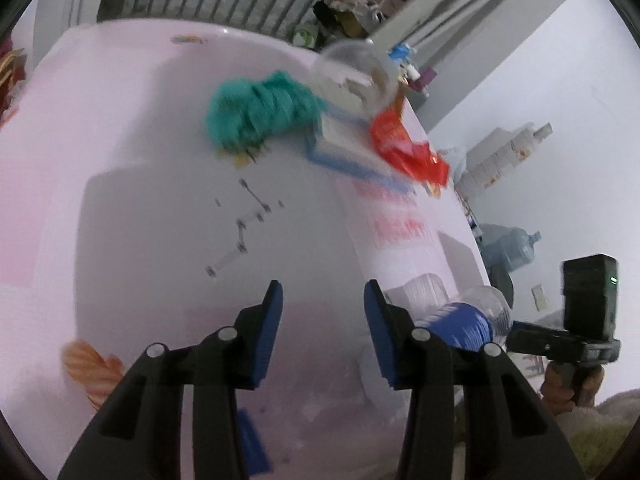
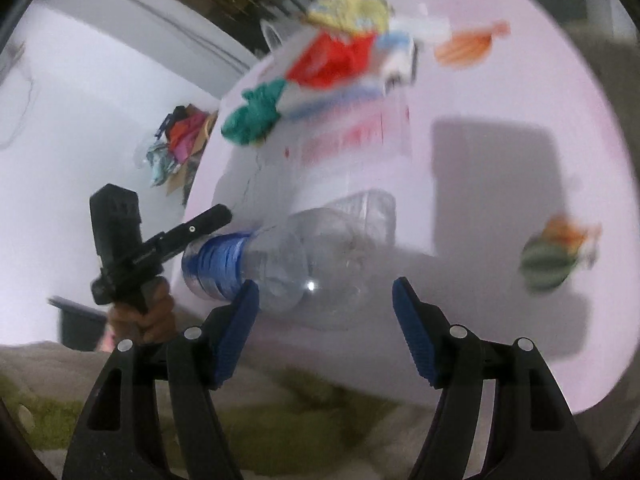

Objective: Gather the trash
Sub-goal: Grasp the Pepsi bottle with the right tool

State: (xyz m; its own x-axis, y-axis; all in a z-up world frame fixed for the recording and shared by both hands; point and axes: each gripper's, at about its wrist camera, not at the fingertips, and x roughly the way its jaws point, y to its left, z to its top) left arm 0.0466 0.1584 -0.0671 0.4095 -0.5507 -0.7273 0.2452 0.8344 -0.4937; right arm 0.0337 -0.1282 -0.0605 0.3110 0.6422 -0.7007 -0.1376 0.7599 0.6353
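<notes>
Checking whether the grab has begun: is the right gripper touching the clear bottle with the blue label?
Cannot tell. In the right wrist view the right gripper stands open; its left finger overlaps the bottle, but blur hides any contact.

Bottle [image 2: 280, 264] lies on counter [image 2: 500, 160] near edge; cloth [image 2: 252, 116], wrapper [image 2: 332, 60] and box [image 2: 396, 56] behind it.

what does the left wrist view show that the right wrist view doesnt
Only the left wrist view: a large blue water jug by the wall and white spray bottles.
Only the right wrist view: a heap of coloured scraps on the floor and a yellow crumpled wrapper.
Both: the clear plastic bottle with a blue label, teal crumpled cloth, red wrapper, white table.
</notes>
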